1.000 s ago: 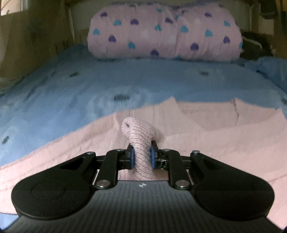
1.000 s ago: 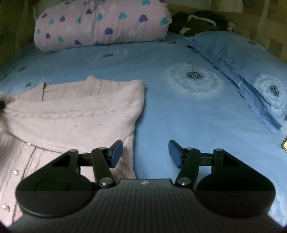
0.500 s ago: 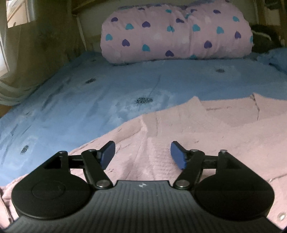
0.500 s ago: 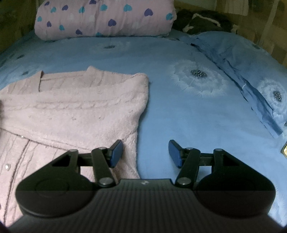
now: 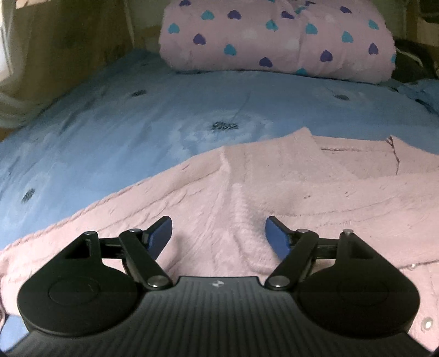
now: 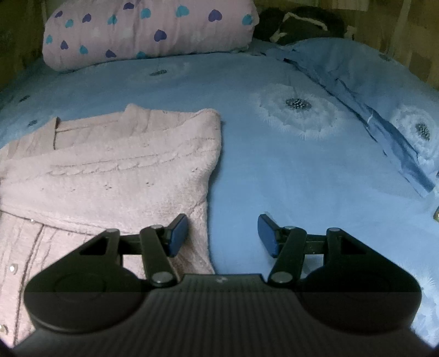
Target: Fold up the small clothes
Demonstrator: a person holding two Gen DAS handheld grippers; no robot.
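Holding my left tongs (image 5: pixel 218 233) over the pink cardigan (image 5: pixel 274 192), I had just been spreading their jaws, and they stood wide apart with nothing pinched between the blue pads (image 5: pixel 277 237); knitted cloth lay flat below the gap. The cardigan sat on the blue bedsheet (image 5: pixel 109 131), spread across the near part of the bed. From the left camera its collar edge and a dark seam showed toward the far right, and one small shiny button (image 5: pixel 427 324) glinted at the lower right edge.

My right tongs (image 6: pixel 222 234) were also open and empty, their jaws standing partly apart. One pad hung over the cardigan's (image 6: pixel 115 175) right edge, the other over bare sheet (image 6: pixel 274 170). From that side I could see a sleeve folded across the chest, its cable pattern running sideways, and the folded corner lay neat at the upper right. A row of little buttons ran down the front at the lower left.

Beyond the cardigan a pink quilt roll (image 6: pixel 148 30) with blue and purple hearts lay across the head of the bed. Beside it, to the right, sat a dark bundle (image 6: pixel 301 24) that I could not make out. A blue pillow (image 6: pixel 370 90) with white dandelion flowers rested along the right side of the bed, well apart from the cardigan.
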